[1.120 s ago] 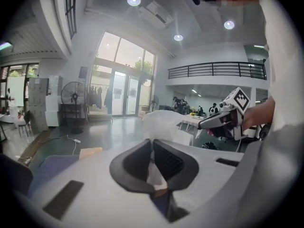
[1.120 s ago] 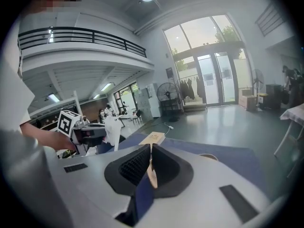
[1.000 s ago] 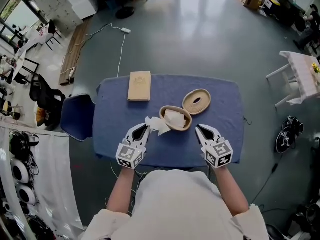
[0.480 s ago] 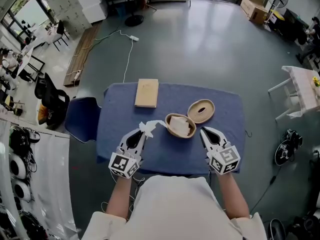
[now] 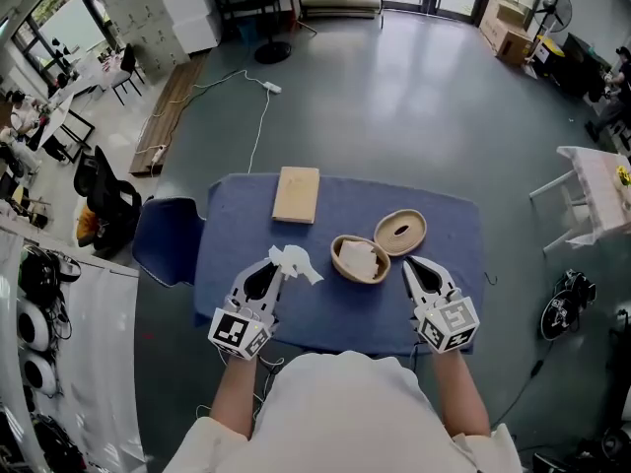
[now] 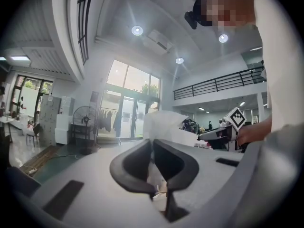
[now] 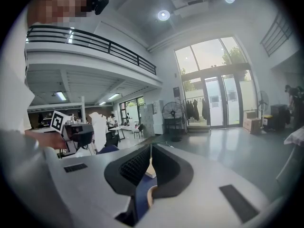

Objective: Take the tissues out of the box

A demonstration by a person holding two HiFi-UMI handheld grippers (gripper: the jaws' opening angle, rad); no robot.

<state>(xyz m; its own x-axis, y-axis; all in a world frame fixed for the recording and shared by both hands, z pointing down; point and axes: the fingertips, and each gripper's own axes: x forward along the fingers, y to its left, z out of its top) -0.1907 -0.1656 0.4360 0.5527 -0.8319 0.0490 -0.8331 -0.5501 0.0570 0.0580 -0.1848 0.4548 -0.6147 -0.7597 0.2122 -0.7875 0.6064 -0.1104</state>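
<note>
An oval wooden tissue box [image 5: 360,261] stands open on the blue-covered table [image 5: 444,220], with white tissue still inside it. Its lid [image 5: 400,233], with a slot in it, lies just right of it. My left gripper [image 5: 273,268] is shut on a crumpled white tissue [image 5: 295,260], held up left of the box and free of it. In the left gripper view the tissue [image 6: 164,126] stands above the shut left gripper [image 6: 153,142]. My right gripper [image 5: 412,268] hangs right of the box, shut and empty; the right gripper view shows the right gripper [image 7: 151,149] with its jaws together.
A flat light wooden box [image 5: 296,194] lies at the table's far left. A dark blue chair [image 5: 166,241] stands at the table's left side. A white cable [image 5: 258,116] runs over the grey floor beyond the table.
The left gripper has drawn the tissue out of the oval box and carried it left and up until it came free. The right gripper has barely moved.
</note>
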